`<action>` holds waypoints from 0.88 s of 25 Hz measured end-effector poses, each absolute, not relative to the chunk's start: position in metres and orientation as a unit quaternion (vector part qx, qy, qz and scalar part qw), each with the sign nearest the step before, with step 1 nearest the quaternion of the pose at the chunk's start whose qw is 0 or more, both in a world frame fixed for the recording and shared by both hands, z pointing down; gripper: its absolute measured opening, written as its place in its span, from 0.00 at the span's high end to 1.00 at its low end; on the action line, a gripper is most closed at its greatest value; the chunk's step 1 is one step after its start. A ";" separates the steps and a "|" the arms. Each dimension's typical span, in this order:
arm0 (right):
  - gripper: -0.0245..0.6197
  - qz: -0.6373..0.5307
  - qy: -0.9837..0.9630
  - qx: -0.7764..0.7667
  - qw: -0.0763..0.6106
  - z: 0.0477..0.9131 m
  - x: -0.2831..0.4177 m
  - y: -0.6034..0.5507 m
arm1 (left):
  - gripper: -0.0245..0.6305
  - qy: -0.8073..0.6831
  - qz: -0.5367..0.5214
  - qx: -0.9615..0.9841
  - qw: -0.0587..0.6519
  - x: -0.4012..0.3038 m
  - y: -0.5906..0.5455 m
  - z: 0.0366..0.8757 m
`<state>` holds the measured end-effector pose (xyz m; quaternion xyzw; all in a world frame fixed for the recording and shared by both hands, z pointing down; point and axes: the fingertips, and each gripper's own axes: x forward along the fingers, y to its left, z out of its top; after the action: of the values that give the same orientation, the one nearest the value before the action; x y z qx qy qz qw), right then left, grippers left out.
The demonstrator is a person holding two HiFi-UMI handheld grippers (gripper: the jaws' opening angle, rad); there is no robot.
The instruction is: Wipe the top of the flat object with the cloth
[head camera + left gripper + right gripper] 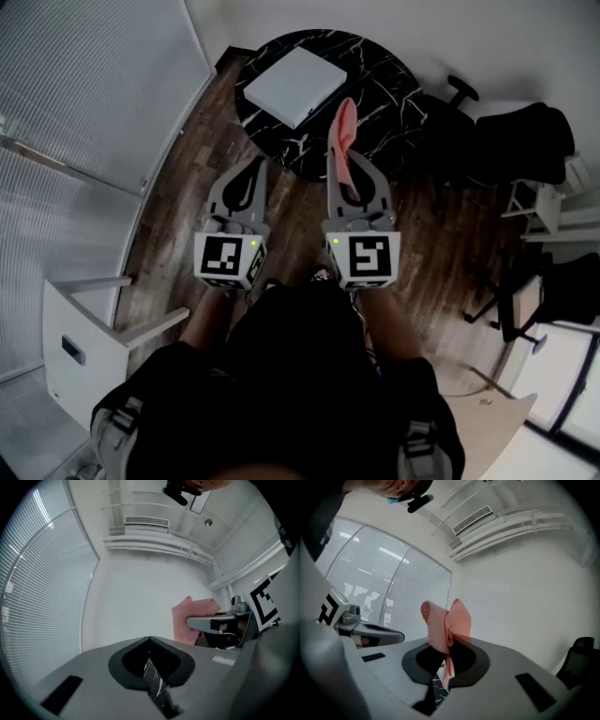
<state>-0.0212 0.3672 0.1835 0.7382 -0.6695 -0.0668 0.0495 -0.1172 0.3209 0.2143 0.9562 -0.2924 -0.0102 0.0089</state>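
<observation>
The right hand-held gripper [345, 165] is clamped on the pink cloth [344, 139]. In the right gripper view its jaws [449, 641] pinch a fold of the cloth [446, 619], most of which stands up above the tips in two loose lobes, while a thin strip hangs down through the gap between the jaws. The left hand-held gripper [257, 165] has its jaws together with nothing between them. In the left gripper view [150, 640] the tips meet, and only a narrow slit lower down shows the dark marbled surface behind.

The white flat object [293, 84] lies on the round black marbled bench [382, 86], towards the bench's far left side, turned so that one corner points at the person. It sits ahead of both hand-held grippers, apart from them. From the head view the free end of the cloth overlaps the near part of the bench, just to the right of the object's near corner, and does not reach the object itself.

The two hand-held grippers are held side by side over the wooden floor [441, 234] at the bench's near edge. From the left gripper view the cloth [191, 617] shows to the right, in the neighbouring jaws [212, 622].
</observation>
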 end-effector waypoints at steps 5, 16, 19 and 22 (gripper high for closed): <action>0.95 -0.077 -0.683 0.724 0.049 0.193 -0.040 0.361 | 0.96 -0.303 0.001 0.952 0.037 -0.133 0.318 0.240; 0.95 -0.062 -0.674 0.734 0.051 0.214 -0.019 0.345 | 0.96 -0.295 0.039 0.954 0.045 -0.131 0.304 0.274; 0.95 -0.058 -0.678 0.732 0.032 0.215 0.000 0.328 | 0.96 -0.301 0.046 0.952 0.039 -0.114 0.287 0.276; 0.95 -0.061 -0.683 0.727 0.017 0.215 0.028 0.305 | 0.96 -0.309 0.057 0.949 0.030 -0.090 0.265 0.278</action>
<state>0.0279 0.3047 0.2149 0.7273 -0.6834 -0.0613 0.0168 -0.0898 0.2649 0.2778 0.9488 -0.3094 0.0568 0.0300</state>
